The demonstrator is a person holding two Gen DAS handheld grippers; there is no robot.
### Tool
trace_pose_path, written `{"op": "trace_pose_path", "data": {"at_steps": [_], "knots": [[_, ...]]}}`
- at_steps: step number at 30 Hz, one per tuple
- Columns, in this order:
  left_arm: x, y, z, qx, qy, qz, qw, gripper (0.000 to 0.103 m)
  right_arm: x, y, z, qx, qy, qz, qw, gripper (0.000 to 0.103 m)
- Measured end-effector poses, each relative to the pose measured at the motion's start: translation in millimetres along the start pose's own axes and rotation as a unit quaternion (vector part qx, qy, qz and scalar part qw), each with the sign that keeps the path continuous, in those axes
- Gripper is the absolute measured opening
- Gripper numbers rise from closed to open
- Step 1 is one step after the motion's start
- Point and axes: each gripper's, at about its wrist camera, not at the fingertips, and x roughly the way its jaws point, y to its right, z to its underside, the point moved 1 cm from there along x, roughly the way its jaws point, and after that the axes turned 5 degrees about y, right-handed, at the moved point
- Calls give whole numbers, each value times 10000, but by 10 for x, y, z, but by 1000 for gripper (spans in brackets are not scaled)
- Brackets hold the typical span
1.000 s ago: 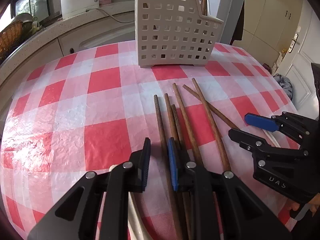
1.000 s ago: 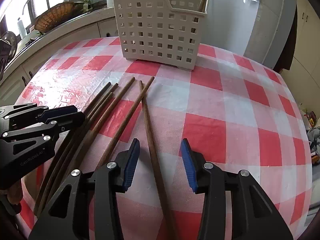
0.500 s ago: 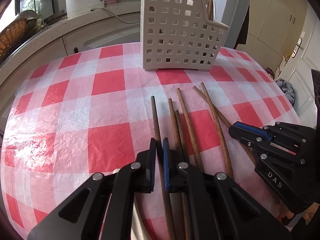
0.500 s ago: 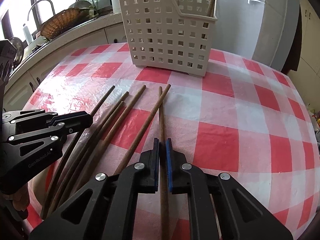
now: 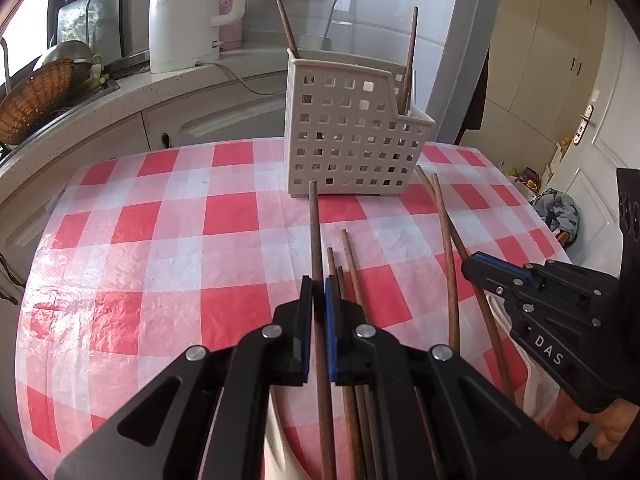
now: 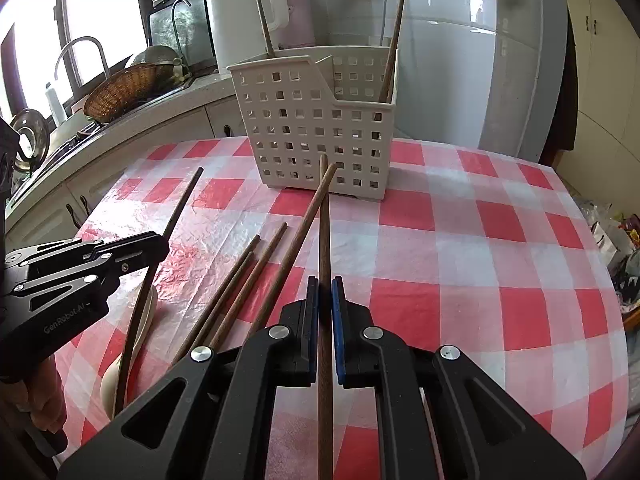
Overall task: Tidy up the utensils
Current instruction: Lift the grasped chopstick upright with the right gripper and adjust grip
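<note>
Since half a second ago both sticks have come up off the checked surface [image 5: 152,240]: my left tool [image 5: 319,292] is clamped on a dark chopstick [image 5: 315,232] whose far tip now hangs in front of the white basket [image 5: 352,136], and my right tool [image 6: 325,294] is pinched shut on another chopstick [image 6: 325,216], its tip also raised toward the basket at 12 o'clock. Both tools sit higher than before and point forward, level with each other. In the left view my right tool shows at 3 o'clock; in the right view my left one sits at 9 o'clock. Four loose chopsticks [image 6: 248,280] lie on the surface between them, and two stand inside the basket.
</note>
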Motion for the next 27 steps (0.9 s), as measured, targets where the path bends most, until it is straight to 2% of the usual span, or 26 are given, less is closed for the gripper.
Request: {"op": "trace_pose_path", "data": {"at_steps": [16, 27], "knots": [[-274, -57, -154, -151, 485, -44, 9987, 6, -285, 36, -170, 158, 489, 75, 9987, 9], [-289, -44, -145, -144, 494, -4, 9987, 6, -250, -18, -157, 108, 473, 162, 9987, 9]]}}
